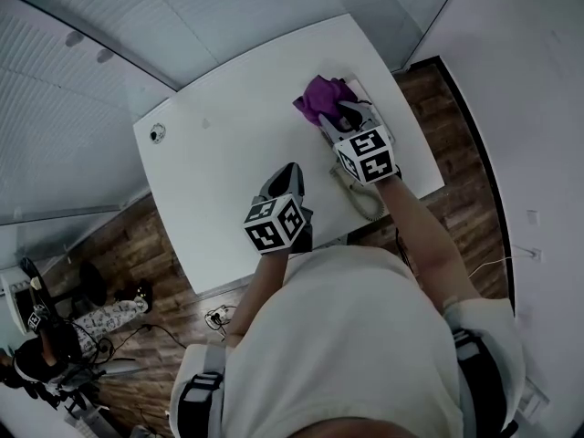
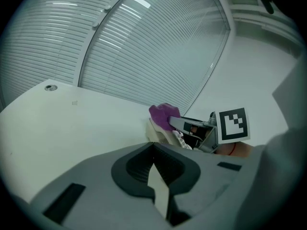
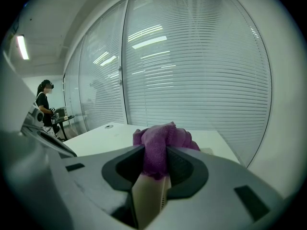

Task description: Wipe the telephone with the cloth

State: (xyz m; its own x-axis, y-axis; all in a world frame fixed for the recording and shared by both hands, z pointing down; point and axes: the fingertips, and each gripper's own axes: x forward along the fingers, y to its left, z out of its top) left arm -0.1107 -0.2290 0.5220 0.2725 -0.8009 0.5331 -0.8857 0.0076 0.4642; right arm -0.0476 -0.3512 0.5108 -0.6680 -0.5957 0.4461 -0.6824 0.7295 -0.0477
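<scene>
Since the right gripper (image 3: 152, 176) has its jaws squeezed tight on a wad of purple cloth (image 3: 162, 140), that's clearly the working hand here. The cloth bunches out past the tips and sits on the far end of the telephone (image 2: 160, 132), which lies along the right edge of the white table (image 1: 228, 153).

The phone's long axis runs along that edge, from the far corner back toward the person, so the rest of it lies behind the fingertips, under the gripper body. My guess is the next stroke is a drag back along that line.

The left gripper (image 2: 154, 174) is pinched together with nothing in it. It's over bare tabletop on the near side, well apart from the phone, so the right one is way nearer.

On the views:
- **Right gripper view:** nails the clamp on the cloth, but the phone is basically hidden under the cloth and gripper body. It also catches a person (image 3: 44, 102) standing far off to the left.
- **Left gripper view:** gives the side-on look, with the cloth on the phone's end.
- **Head view:** the only one showing the whole layout.

None of them shows how hard the cloth presses.
</scene>
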